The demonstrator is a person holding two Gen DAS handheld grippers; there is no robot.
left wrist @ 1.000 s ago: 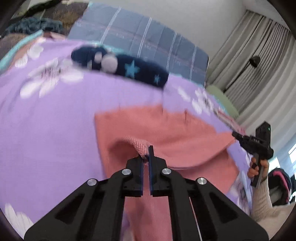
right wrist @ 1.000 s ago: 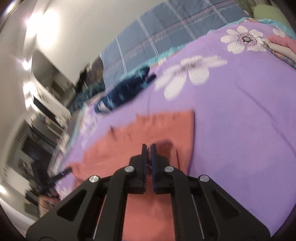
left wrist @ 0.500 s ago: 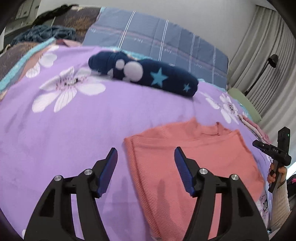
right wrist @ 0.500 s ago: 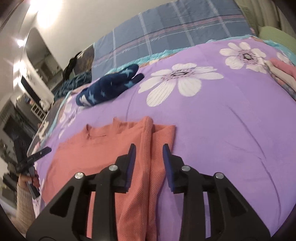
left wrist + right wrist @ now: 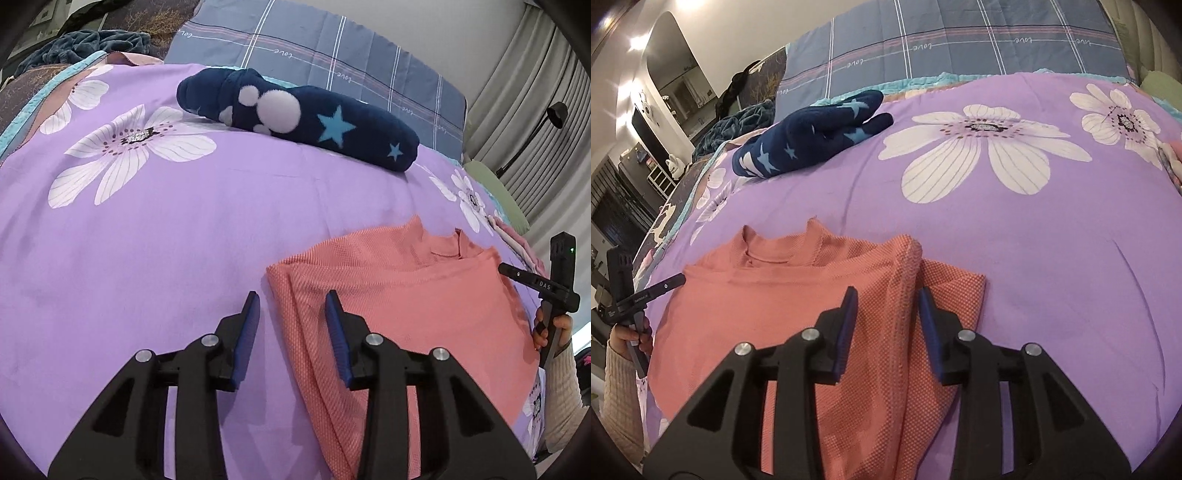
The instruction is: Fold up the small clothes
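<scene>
Both grippers released the coral shirt (image 5: 406,295), sides folded.

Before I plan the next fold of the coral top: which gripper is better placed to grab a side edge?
Right. The right gripper straddles the coral top's raised fold; the left gripper mostly brackets purple bedspread.

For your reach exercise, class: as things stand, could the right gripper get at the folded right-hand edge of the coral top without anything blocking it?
Probably yes. The right gripper hangs just above the coral top, its opening jaws astride the raised fold with nothing between them but cloth. The navy star garment lies well beyond it on the purple bedspread.
</scene>
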